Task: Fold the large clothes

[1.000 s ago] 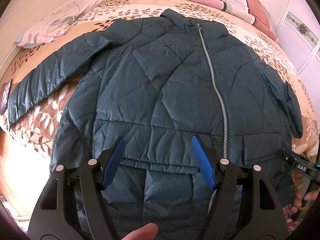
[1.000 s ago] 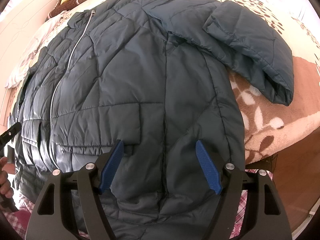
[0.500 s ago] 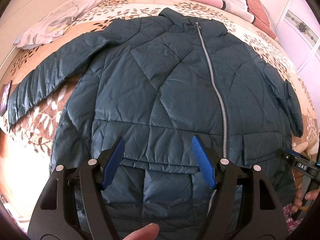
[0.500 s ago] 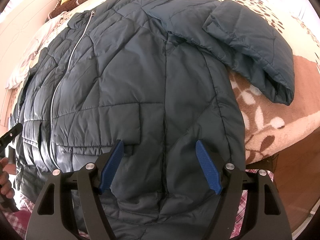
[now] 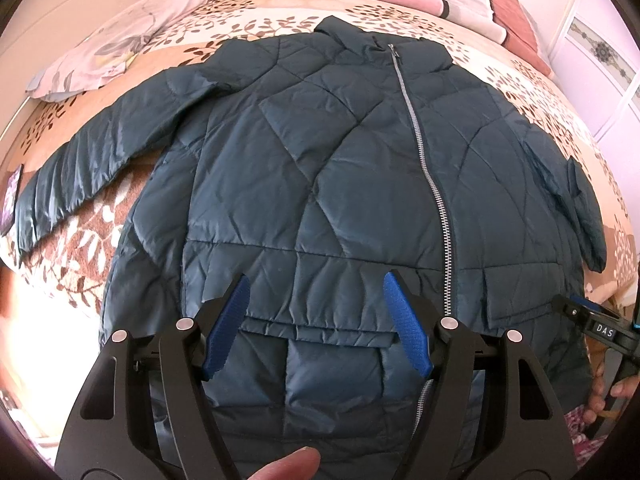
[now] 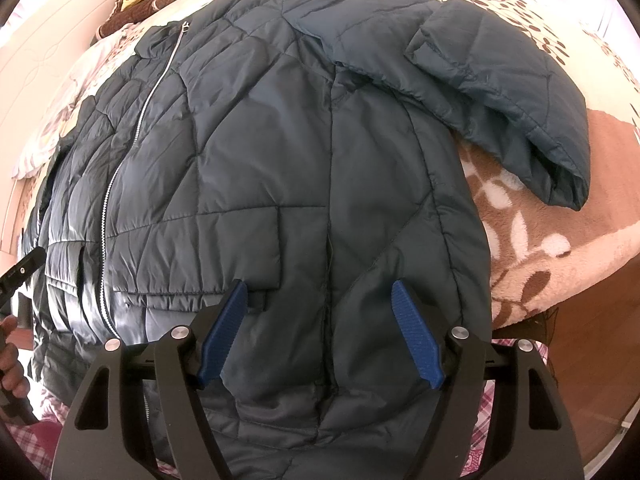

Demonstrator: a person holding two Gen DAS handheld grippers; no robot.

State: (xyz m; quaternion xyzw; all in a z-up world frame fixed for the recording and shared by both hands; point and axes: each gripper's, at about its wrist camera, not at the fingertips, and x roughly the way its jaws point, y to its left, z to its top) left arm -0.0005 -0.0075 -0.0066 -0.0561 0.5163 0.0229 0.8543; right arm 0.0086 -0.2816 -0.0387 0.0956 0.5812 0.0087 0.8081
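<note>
A: Your dark teal quilted puffer jacket [image 5: 320, 184] lies flat, zipped, on the floral bed blanket [image 5: 532, 92], ahead of both claws.

B: Nothing's folded yet. Left claw [image 5: 316, 324] and right claw [image 6: 320, 330] gape wide, empty, above the hem. I'd grab a sleeve next.

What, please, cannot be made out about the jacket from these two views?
- Dark teal quilted jacket: its hem, left wrist view, hidden behind the left tool.
- Its left sleeve cuff, cut off at the frame edge.
- Its hem, right wrist view, hidden behind the right tool.
</note>
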